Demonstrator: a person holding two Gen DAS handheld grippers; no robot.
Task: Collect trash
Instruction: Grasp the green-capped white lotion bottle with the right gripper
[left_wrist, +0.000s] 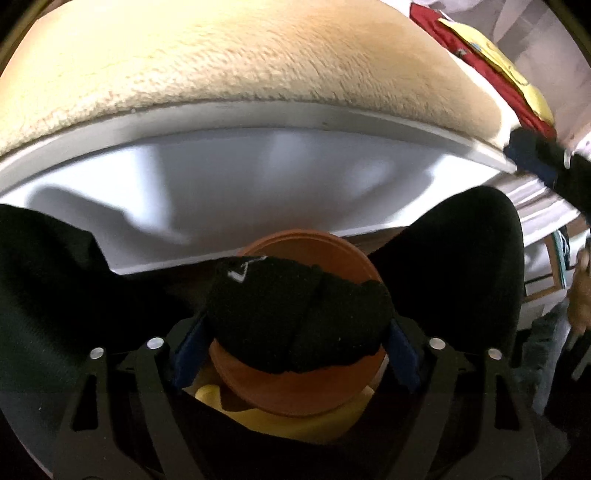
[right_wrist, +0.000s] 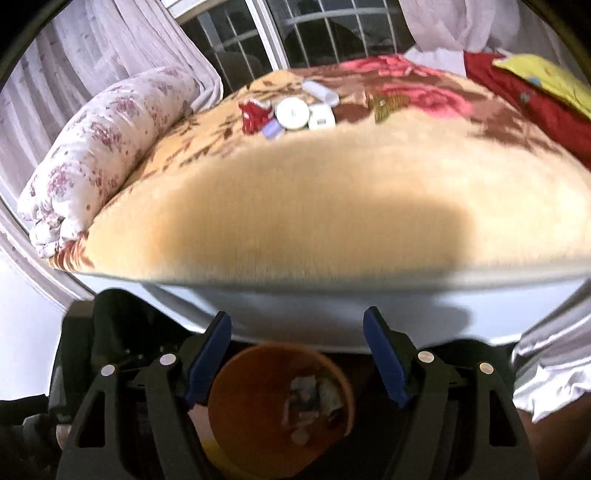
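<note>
Bed (right_wrist: 295, 221) edge ahead, orange bin (right_wrist: 280, 406) below my grippers.

The blanket's near half lies bare up to the white bed frame (left_wrist: 258, 122); the trash (right_wrist: 295, 114), small white, red and purple bits, sits in a heap well back toward the window. A rolled floral quilt (right_wrist: 96, 147) lines the left edge, a red cloth (right_wrist: 517, 99) the right. My left gripper (left_wrist: 295, 328) grips a black sock (left_wrist: 295, 314) between wide-set fingers, right over the bin's rim. My right gripper (right_wrist: 297, 354) hangs open and empty above the bin, with free room between it and the frame.
</note>
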